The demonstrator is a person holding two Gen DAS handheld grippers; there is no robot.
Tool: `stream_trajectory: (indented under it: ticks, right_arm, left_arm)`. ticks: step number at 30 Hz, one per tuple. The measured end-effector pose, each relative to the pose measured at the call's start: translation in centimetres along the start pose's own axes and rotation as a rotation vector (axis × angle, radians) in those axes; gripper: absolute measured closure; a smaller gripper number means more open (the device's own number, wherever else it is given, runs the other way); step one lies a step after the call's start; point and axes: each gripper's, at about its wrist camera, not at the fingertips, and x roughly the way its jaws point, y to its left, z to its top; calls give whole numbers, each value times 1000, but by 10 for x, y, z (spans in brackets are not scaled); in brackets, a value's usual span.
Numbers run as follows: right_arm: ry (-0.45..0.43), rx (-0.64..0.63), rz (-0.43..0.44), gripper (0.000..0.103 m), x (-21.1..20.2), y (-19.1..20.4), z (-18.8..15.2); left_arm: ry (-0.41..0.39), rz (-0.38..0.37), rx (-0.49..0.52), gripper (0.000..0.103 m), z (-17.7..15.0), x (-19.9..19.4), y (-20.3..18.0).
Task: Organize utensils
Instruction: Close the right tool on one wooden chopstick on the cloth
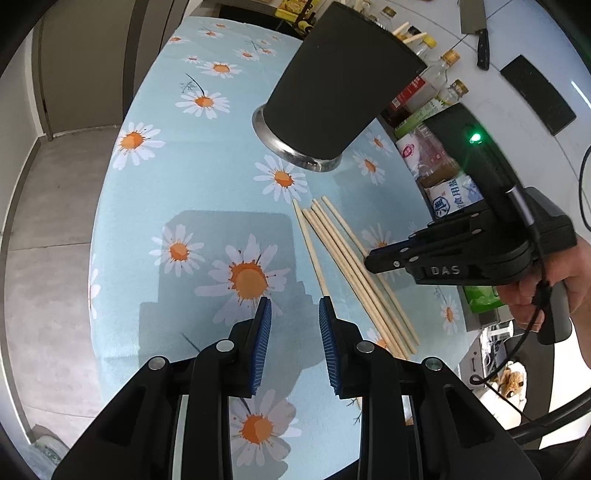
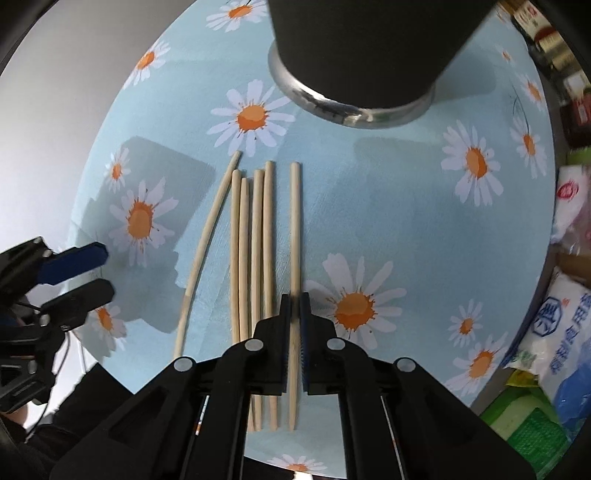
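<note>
On the left, the left gripper (image 1: 294, 306) hung over the daisy-print tablecloth (image 1: 147, 206) with its blue pads (image 1: 263, 343) apart and nothing between them. Just to its right lay the loose wooden chopsticks (image 1: 343, 258), six of them side by side, flat on the cloth and pointing roughly toward the holder. One chopstick (image 2: 294, 229), the rightmost of the row in the right wrist view, ran between the jaws of the right gripper (image 2: 294, 299), which pointed down at the table and had closed in on it; the stick appeared still flat on the cloth beside the others. Beyond the row stood the black holder (image 1: 332, 92), upright on its shiny metal base, well apart from the sticks' tips. Its opening faced away from both cameras, so I could not tell what was inside. Farther right, past the table's edge, stood bottles (image 1: 436, 81) and bags (image 2: 565, 332). A cleaver (image 1: 476, 26) lay on the white counter.
</note>
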Motion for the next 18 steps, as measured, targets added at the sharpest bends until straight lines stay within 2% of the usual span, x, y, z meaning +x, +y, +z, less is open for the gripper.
stream_trajectory:
  ticks: [4, 8, 15, 18]
  right_arm:
    - [-20, 50, 62, 98, -1, -20, -7]
    - [-76, 73, 133, 98, -17, -36, -19]
    - [-214, 68, 300, 97, -57, -51, -48]
    - [-293, 50, 295, 97, -73, -52, -60]
  left_arm:
    - [30, -2, -25, 77, 6, 4, -4]
    - [65, -8, -55, 77, 13, 11, -9]
    - [134, 47, -102, 77, 21, 26, -25]
    - [164, 103, -96, 77, 25, 34, -37]
